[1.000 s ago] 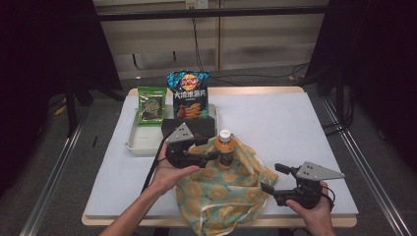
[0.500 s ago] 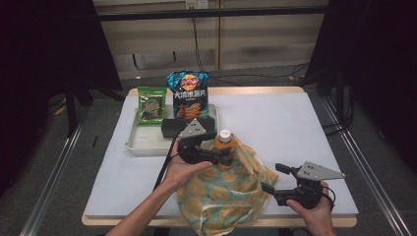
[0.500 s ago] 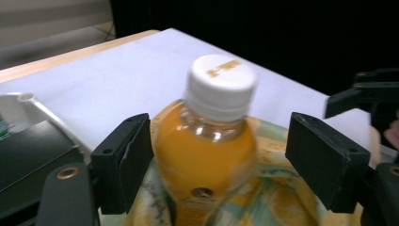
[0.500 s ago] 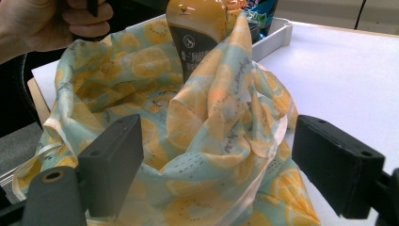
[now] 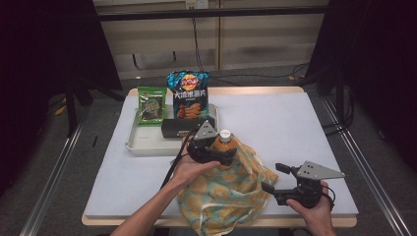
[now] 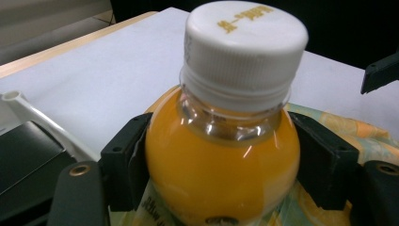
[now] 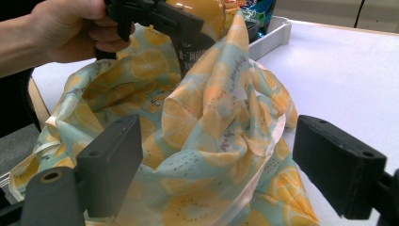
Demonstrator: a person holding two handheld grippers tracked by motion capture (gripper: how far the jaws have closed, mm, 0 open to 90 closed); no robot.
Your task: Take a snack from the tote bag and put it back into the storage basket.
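Two grippers are seen over the white bench [image 5: 305, 128], where the orange-print cloth bag [image 5: 226, 189] lies near the front edge, the orange juice bottle [image 6: 221, 155] is pinched upright over it by the left gripper [image 5: 220, 156], whose fingers [image 6: 123, 162] have just been closing, and the right gripper [image 5: 273, 177], fingers spread, is held just right of the bag.

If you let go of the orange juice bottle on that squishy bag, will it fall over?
Probably. The clear plastic bottle of orange juice with a white cap looks full, so it is likely heavy for its size. The floppy orange-slice-print cloth bag under it gives no flat base, and the bottle's round sides would probably let it roll.
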